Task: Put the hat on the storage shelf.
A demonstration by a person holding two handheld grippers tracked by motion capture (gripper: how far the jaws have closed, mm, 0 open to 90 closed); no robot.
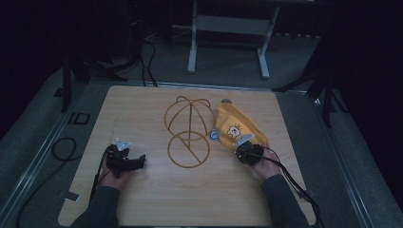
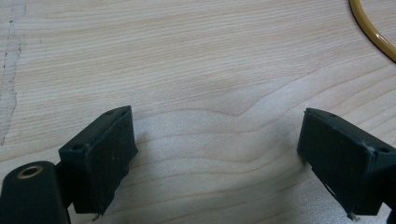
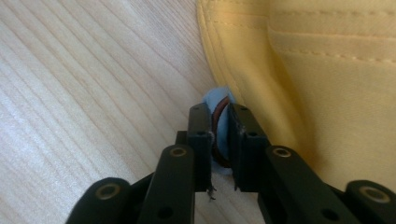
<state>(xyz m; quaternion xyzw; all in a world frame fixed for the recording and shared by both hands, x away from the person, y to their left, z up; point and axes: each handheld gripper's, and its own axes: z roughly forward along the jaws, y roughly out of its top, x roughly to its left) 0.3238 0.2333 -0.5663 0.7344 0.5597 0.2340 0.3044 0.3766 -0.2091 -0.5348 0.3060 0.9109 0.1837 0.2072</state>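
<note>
With the right gripper (image 3: 219, 135) clamped on the yellow fabric cap's (image 1: 233, 124) blue edge tab (image 3: 218, 99), lifting slowly seems wise while the left gripper (image 2: 215, 154) rests, jaws apart.

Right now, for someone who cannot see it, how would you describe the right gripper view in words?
The right gripper has its two black jaws nearly closed on a small light-blue tab with a brown ring at the edge of a yellow cloth cap. The cap's stitched fabric covers the right side; pale wooden table lies to the left.
</note>
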